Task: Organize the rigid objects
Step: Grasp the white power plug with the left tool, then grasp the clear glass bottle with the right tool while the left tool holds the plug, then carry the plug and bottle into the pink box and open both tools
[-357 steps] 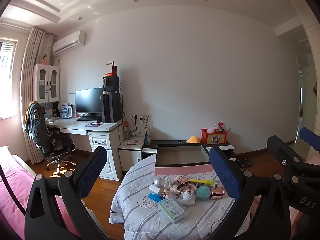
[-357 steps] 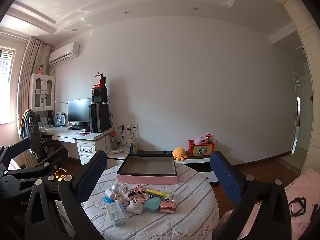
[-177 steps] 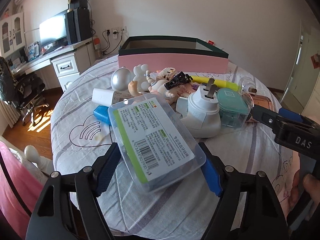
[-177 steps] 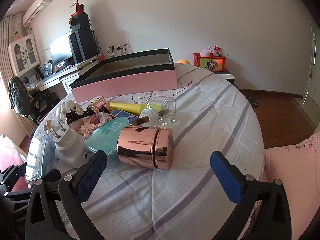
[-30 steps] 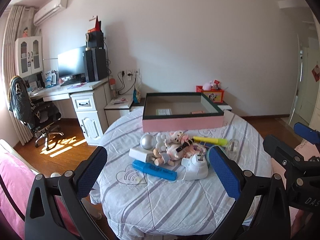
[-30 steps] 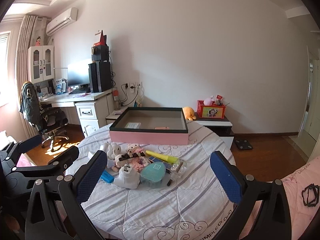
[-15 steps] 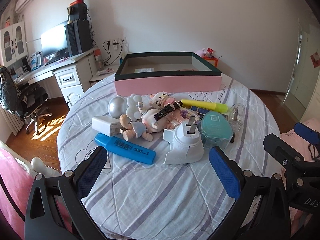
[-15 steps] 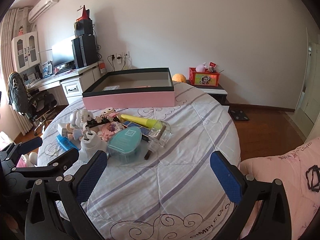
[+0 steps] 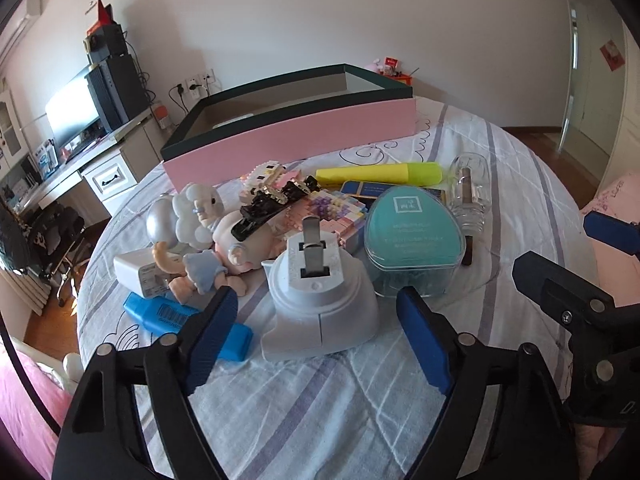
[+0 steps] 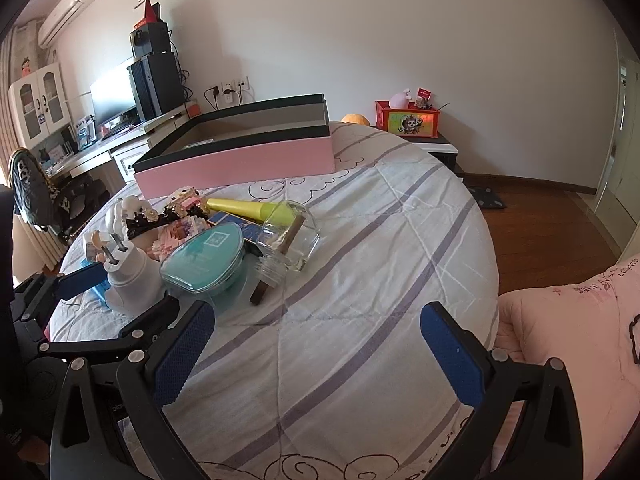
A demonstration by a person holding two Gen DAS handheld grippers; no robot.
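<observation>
As L gripper (image 9: 316,322) jaws narrow round white plug adapter (image 9: 320,300), untouched, prongs skyward, R gripper (image 10: 316,356) wide, empty.

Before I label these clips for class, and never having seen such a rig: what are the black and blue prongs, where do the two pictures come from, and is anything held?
The prongs are hand-held grippers, one per hand; a camera on each looks along its fingers. One picture is from the left gripper, whose jaws have just been closing around the white plug-in device without yet pressing it. The other is from the right gripper, open over bare quilt. Nothing is held. On the round table lie a teal case, a glass bottle, a yellow highlighter, a blue marker, small dolls and a pink box.
</observation>
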